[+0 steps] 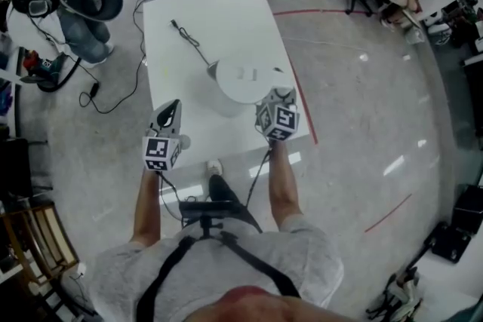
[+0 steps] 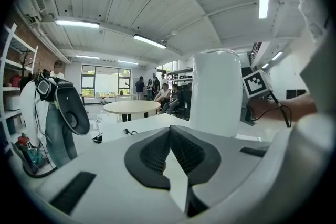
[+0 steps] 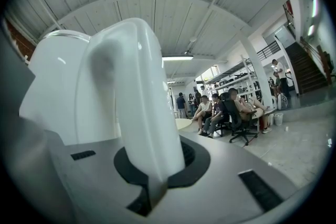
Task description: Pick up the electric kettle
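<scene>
White table point(image 1: 226, 11) is seen w/ bare surface toward its rear & left edges; open floor point(image 1: 362, 109) is left beyond its right edge. Electric kettle point(image 1: 241, 79) is found near the front edge, right of centre. Its handle point(image 3: 139, 113) is clamped by the right gripper point(image 1: 268, 98), jaws nearly together on it. Left gripper point(image 1: 173, 106) is held by the front-left corner, jaws closed, nothing betw. them. Black cord point(image 1: 189, 39) is laid from kettle toward the rear-left.

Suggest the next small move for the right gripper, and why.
Probably raise the right gripper straight up a little, grip unchanged. Its jaws are closed on the kettle handle, and the kettle is upright over the white table. The left gripper is shut and empty beside it, giving no support.
</scene>
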The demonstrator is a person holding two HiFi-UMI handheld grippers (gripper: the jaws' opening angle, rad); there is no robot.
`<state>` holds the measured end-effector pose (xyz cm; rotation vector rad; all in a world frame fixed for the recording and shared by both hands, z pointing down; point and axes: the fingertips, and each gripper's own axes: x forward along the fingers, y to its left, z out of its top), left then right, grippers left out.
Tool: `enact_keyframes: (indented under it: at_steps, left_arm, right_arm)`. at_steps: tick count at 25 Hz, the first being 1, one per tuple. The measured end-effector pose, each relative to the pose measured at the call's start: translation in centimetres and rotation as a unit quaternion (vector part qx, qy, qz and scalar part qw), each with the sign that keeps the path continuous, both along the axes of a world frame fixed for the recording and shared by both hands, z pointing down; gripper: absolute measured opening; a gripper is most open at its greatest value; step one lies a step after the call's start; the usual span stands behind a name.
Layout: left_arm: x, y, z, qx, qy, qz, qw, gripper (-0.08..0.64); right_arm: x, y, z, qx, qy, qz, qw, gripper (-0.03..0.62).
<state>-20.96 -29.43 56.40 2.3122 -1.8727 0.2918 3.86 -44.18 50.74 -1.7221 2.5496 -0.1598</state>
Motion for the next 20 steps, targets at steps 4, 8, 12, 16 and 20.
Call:
enact_keyframes:
  at_steps: [4, 8, 12, 16, 20]
  left_arm:
    - [-0.6, 2.7, -0.8, 0.004, -0.001, -0.006, 1.0, 0.006]
    - [-0.4, 5.2, -1.8, 0.007, -0.003, -0.009, 0.9999, 0.006]
    - [0.0, 7.1, -2.7, 0.015, -0.008, -0.009, 0.9998, 0.007]
    - [0.4, 9.3, -3.6, 0.024, -0.008, -0.01, 0.9996, 0.006]
    - [0.5, 11.7, -4.0, 0.026, -0.007, -0.014, 0.9995, 0.007]
  right_arm:
    - [0.7, 2.3, -0.3, -0.002, 0.002, 0.006, 1.0, 0.008]
    - [1.5, 4.7, -1.1, -0.009, 0.004, 0.007, 1.0, 0.009]
    - [2.3, 6.7, -1.7, -0.01, 0.005, 0.008, 1.0, 0.009]
    - [2.7, 8.6, -2.5, -0.009, 0.006, 0.009, 1.0, 0.009]
    - [3.1, 10.9, -3.4, -0.009, 0.007, 0.009, 1.0, 0.009]
